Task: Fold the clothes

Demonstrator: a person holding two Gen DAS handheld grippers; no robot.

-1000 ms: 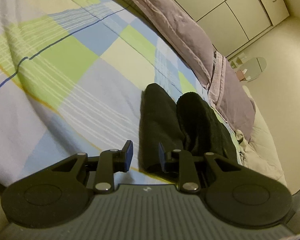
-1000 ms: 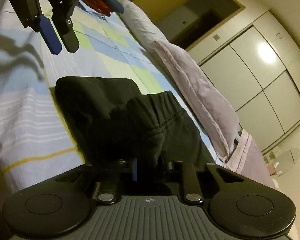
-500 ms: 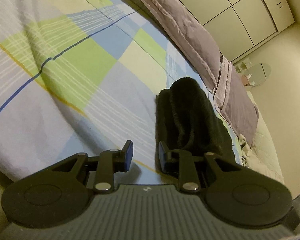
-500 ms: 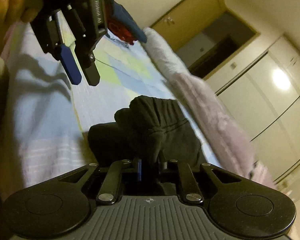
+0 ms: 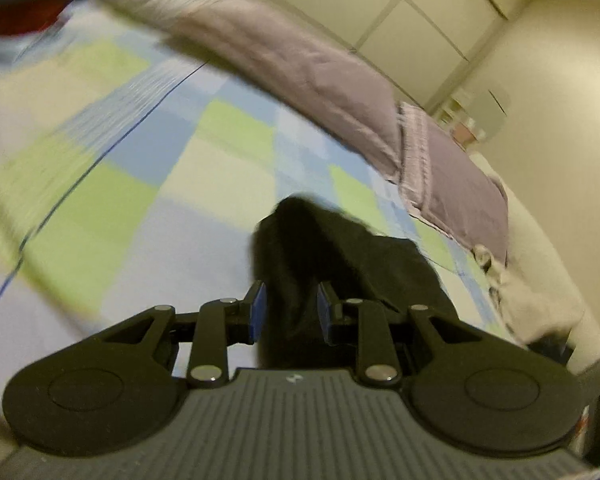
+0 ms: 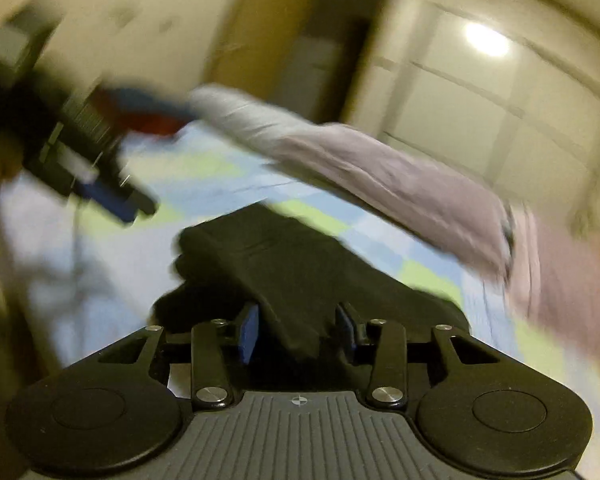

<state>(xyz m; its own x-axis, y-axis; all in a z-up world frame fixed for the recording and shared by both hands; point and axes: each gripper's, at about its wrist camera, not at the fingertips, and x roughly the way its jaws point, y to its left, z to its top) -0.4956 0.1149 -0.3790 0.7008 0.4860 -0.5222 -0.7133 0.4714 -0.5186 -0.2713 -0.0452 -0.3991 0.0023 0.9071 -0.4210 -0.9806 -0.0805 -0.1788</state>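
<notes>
Left wrist view: left gripper (image 5: 290,312) at lower centre, blue pads (image 5: 257,312) parted, a dark ridge of the black garment (image 5: 340,252) sitting between them. No clear clamp visible; jaws apart, fabric in the gap. Garment lies bunched on the checked bedspread (image 5: 140,184), running from frame centre toward lower right. Purple pillow (image 5: 340,80) strung along upper right edge of the bed. Heavy motion blur.

Right wrist view: right gripper (image 6: 298,330) at lower centre, pads spread wide, a flap of the same black garment (image 6: 284,256) draped between them but not pinched. Garment looks like a flat-ish folded slab mid-frame, with a looser lump at its left end. Left gripper (image 6: 116,196) blurred at upper left, above the bedspread (image 6: 236,184), apart from the cloth.

Judged step: mid-fold, or tidying a fold already laid; blur leaves it unsettled. Likely needed next: pads closing on a definite edge, both layers caught, not just the top ridge. Risk: single layer slipping out, slab unrolling.
</notes>
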